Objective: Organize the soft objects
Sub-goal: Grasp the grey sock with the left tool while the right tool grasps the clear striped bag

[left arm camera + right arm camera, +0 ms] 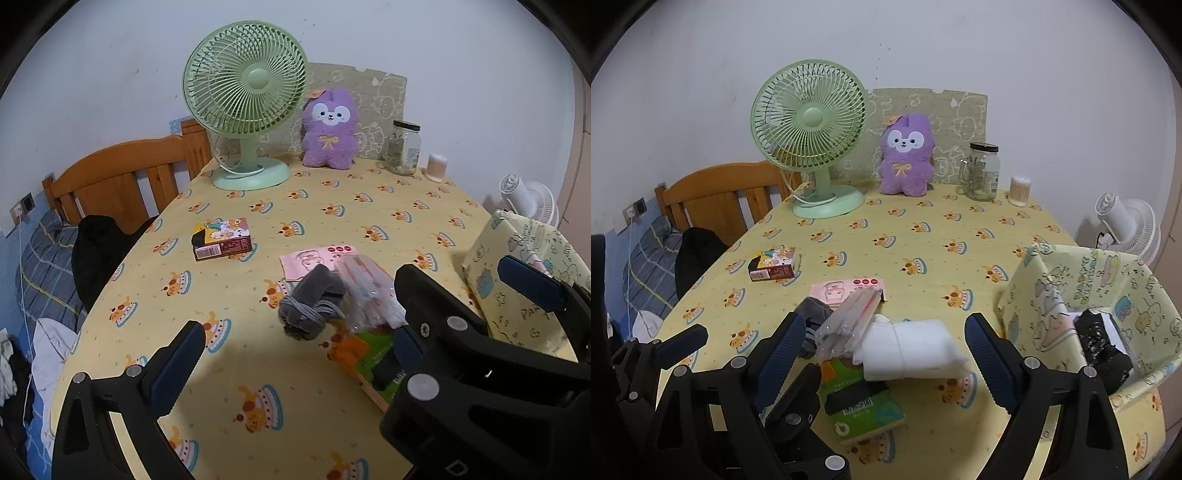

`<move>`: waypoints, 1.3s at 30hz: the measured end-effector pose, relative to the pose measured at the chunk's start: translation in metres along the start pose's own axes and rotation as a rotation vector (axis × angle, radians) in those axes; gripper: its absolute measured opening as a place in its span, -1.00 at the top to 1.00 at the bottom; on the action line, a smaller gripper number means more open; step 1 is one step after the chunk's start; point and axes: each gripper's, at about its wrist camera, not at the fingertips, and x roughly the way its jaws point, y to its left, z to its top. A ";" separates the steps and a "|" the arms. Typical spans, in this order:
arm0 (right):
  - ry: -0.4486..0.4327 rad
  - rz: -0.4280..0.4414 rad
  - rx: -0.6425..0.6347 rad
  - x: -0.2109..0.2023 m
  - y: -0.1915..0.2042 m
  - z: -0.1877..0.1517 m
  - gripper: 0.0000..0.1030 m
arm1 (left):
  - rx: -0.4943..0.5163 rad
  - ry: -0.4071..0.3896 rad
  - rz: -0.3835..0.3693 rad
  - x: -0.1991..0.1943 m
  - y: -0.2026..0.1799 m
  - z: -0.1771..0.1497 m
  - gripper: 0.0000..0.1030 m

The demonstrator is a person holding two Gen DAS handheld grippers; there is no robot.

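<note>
White folded cloth (912, 349) lies between the gaping, empty right gripper (886, 354); closing could snag the clear packet (846, 325) at nine o'clock. Left gripper (295, 325) gapes empty too.

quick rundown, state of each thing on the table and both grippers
left gripper: open, empty
right gripper: open, empty, white bundle ahead
white bundle: tied, lying flat
grey socks: rolled, lying on table
fabric bin: open, dark item inside
glass jar: upright, lidded
green fan: upright
purple plush: upright against board
</note>
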 end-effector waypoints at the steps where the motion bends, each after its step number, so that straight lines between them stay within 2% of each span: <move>1: 0.001 -0.003 -0.001 0.003 0.002 0.001 -0.74 | 0.000 0.003 0.001 0.002 0.001 0.001 -0.99; 6: 0.017 -0.003 -0.009 0.015 0.005 0.003 -0.68 | 0.009 0.015 0.009 0.013 0.005 0.005 -0.99; 11: 0.040 0.010 -0.012 0.028 0.010 0.007 -0.49 | 0.031 0.016 0.027 0.023 0.008 0.011 -0.99; 18: 0.065 0.016 0.000 0.046 0.012 0.010 -0.42 | 0.040 0.035 0.018 0.039 0.011 0.016 -0.99; 24: 0.124 0.026 0.012 0.065 0.009 0.008 -0.17 | 0.057 0.064 0.005 0.054 0.007 0.017 -0.99; 27: 0.157 0.037 0.020 0.073 0.005 0.006 0.03 | 0.060 0.080 -0.014 0.062 0.004 0.016 -0.94; 30: 0.190 0.059 0.036 0.082 0.002 0.003 0.19 | 0.060 0.099 -0.029 0.068 0.002 0.014 -0.67; 31: 0.195 0.065 0.037 0.084 0.001 0.001 0.30 | 0.059 0.103 -0.031 0.069 0.002 0.014 -0.53; 32: 0.199 0.072 0.039 0.085 0.002 0.001 0.39 | 0.058 0.109 -0.036 0.071 0.002 0.014 -0.48; 33: 0.203 0.079 0.042 0.085 0.001 0.000 0.41 | 0.058 0.115 -0.046 0.072 0.001 0.014 -0.44; 37: 0.202 0.087 0.045 0.085 0.001 0.000 0.48 | 0.054 0.132 -0.088 0.075 0.000 0.013 0.10; 39: 0.203 0.087 0.047 0.085 0.000 -0.001 0.51 | 0.056 0.131 -0.083 0.075 -0.001 0.013 0.12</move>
